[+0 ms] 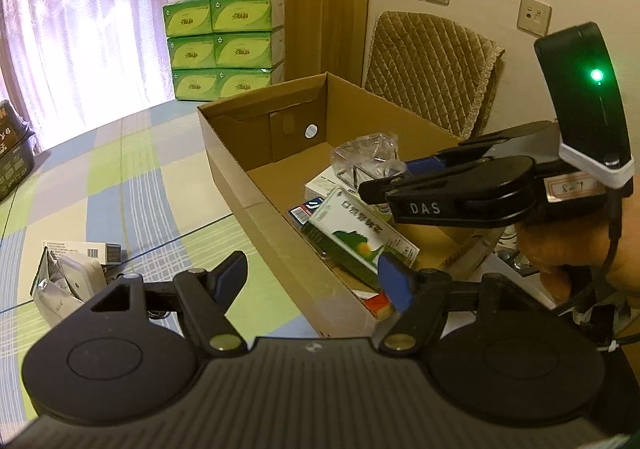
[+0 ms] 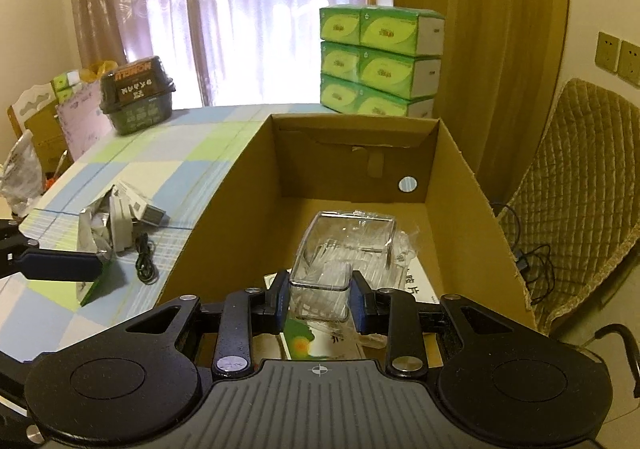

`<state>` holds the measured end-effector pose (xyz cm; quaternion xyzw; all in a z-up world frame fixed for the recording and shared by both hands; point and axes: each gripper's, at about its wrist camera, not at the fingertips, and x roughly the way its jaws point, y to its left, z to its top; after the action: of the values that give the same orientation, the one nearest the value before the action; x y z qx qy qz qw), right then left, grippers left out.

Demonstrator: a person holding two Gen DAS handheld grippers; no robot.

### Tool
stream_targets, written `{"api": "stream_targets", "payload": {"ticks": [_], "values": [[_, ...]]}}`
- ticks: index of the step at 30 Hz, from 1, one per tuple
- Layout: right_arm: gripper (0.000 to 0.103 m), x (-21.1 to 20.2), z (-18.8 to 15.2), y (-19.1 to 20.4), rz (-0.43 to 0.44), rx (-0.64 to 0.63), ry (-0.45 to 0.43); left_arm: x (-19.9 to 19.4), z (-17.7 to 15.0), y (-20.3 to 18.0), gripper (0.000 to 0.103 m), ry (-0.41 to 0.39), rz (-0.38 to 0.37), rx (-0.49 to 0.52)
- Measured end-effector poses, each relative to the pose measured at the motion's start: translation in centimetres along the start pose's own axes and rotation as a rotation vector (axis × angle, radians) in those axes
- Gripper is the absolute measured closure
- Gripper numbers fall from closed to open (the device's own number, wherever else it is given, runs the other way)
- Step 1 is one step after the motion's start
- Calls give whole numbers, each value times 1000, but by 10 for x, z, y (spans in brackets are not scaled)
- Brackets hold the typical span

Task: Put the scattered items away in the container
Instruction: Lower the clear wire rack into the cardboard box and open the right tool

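My right gripper (image 2: 318, 301) sat inside the cardboard box (image 2: 224, 209), its fingers (image 2: 280, 303) drawn in against both sides of a clear plastic case (image 2: 344, 253) and grasping its near end. The case lay tilted, stretching away from the fingers toward the far wall of the box. Under and just beyond the fingers lay flat packets, among them a green and white medicine box (image 2: 304, 345).

My left gripper (image 1: 312, 281) was released, its two blue-padded fingers (image 1: 394, 281) spread wide with nothing between them. The right finger hung over the near end of the cardboard box (image 1: 256, 185), just above a green and white medicine box (image 1: 360, 233) lying inside. The left finger was outside the box, over the checked counter (image 1: 120, 169). Beyond the right finger, the right gripper (image 1: 400, 179) reached in from the right, held by a hand (image 1: 568, 245), with the clear plastic case (image 1: 368, 161) at its tips.

Left of the left fingers, on the counter, lay a small heap of items not yet in the box: a white device (image 1: 82, 273), a crumpled foil packet (image 1: 48, 281) and a small white carton (image 1: 84, 251). In the right wrist view a black cable (image 2: 146, 261) lay beside that heap.

Farther off stood stacked green tissue boxes (image 1: 224, 45), a quilted chair (image 1: 432, 69) and curtains (image 1: 80, 9).
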<state>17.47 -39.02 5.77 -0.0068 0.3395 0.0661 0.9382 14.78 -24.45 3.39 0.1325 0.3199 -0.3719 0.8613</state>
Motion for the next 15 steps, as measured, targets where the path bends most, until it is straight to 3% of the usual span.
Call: {"api": "stream_targets", "payload": {"ticks": [6, 7, 8, 9, 15], "values": [[69, -1, -6, -5, -23, -13, 3, 2, 2, 2, 35, -5, -6, -7], [58, -2, -6, -5, -20, -14, 1, 2, 2, 1, 35, -5, -8, -7], [27, -4, -7, -6, -22, -12, -8, 2, 1, 1, 35, -5, -9, -6], [17, -7, -8, -6, -30, -9, -29, 2, 1, 1, 35, -4, -9, -5], [16, -16, -8, -5, -34, -8, -43, 0, -1, 2, 35, 1, -4, -10]]}}
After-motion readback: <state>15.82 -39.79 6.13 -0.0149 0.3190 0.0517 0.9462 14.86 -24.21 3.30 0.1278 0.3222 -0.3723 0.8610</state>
